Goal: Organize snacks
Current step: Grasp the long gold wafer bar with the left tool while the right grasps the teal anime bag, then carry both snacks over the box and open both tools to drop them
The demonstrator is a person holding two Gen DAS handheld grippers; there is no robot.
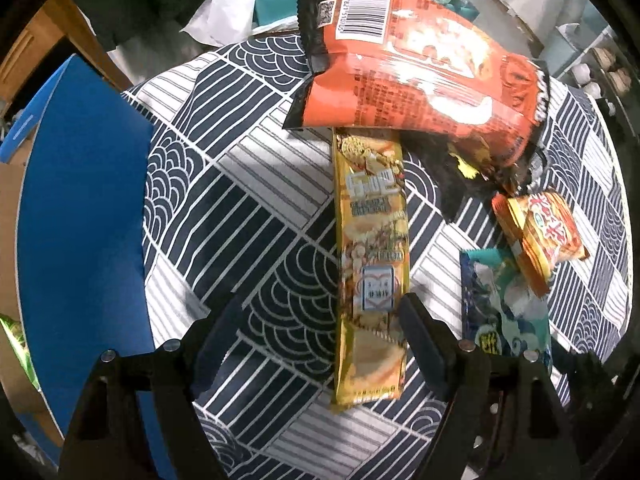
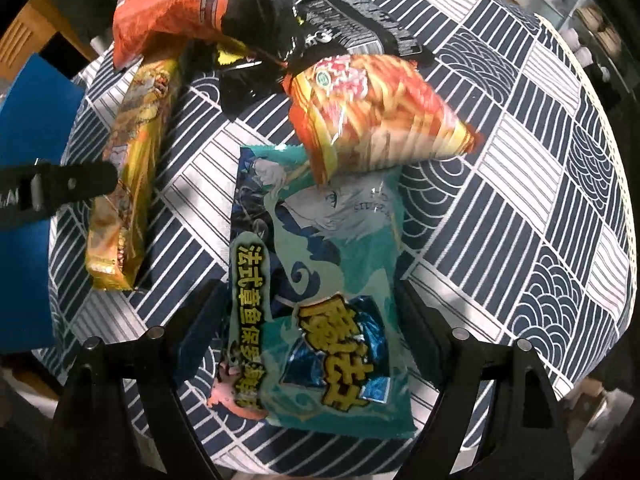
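The biggest thing under me is the round table, covered by a navy-and-white patterned tablecloth (image 1: pixel 256 184) of stripes and wave scales, with a blue box (image 1: pixel 84 200) standing against its left edge. On the cloth at the far side lies the large orange chip bag (image 1: pixel 416 68), barcode up, one corner overlapping the top end of the long yellow snack pack (image 1: pixel 372 264). A black snack bag (image 2: pixel 352 28) sits partly under the orange one, crumpled and mostly hidden. Next in size is the teal snack bag (image 2: pixel 320 280) with a cartoon figure and yellow lettering, lying flat and lengthwise in front of my right hand. A small orange-and-yellow striped snack packet (image 2: pixel 380 120) rests across its far end, touching it. My left gripper (image 1: pixel 320 320) hangs low over the near part of the yellow pack; my fingers are spread wide, the right-side finger (image 1: pixel 420 336) just beside the pack's edge and the other well clear of it on the bare cloth, so nothing is clamped. My right gripper (image 2: pixel 308 320) straddles the teal bag in the same way, fingers apart on either side of its lower half, close to its edges without squeezing it.
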